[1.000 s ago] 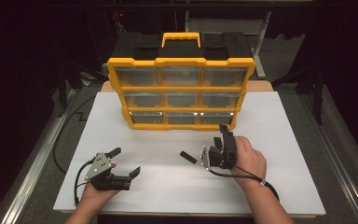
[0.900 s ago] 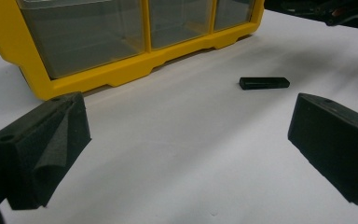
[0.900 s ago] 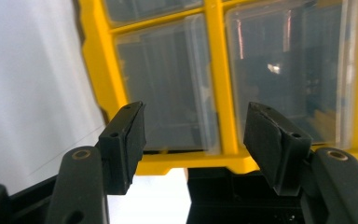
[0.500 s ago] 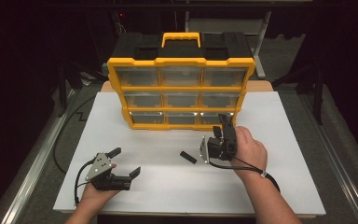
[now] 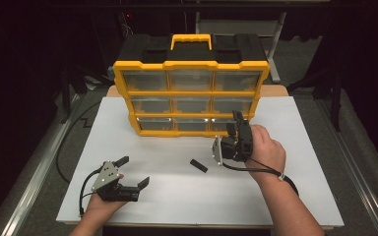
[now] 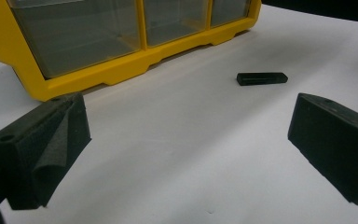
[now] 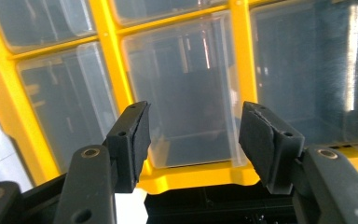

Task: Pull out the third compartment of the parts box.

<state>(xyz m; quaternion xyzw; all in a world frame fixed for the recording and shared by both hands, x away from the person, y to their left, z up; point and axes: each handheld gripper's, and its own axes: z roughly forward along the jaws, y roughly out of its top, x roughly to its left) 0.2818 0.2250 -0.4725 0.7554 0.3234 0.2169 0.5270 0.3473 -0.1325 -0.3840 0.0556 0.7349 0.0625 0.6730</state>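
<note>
The organizer is standing upright at the far middle of the white board, its yellow frame holding three rows of clear drawers facing the person. The right gripper is hovering just before the bottom row at its right end, jaws spread and gripping nothing; in the right gripper view a clear drawer is sitting framed between the pads. That drawer is looking light, rigid and smooth, so it is probably slippery to pinch; the lower lip of its front seems the best place to hook or nip, pulling straight out so it is not jamming in the frame. The case itself may be shifting backward or forward under a tug, since nothing is bracing it. The left gripper is resting low near the board's front left, jaws wide and empty. A small black bar is lying on the board between the grippers, well clear of the drawer's path.
</note>
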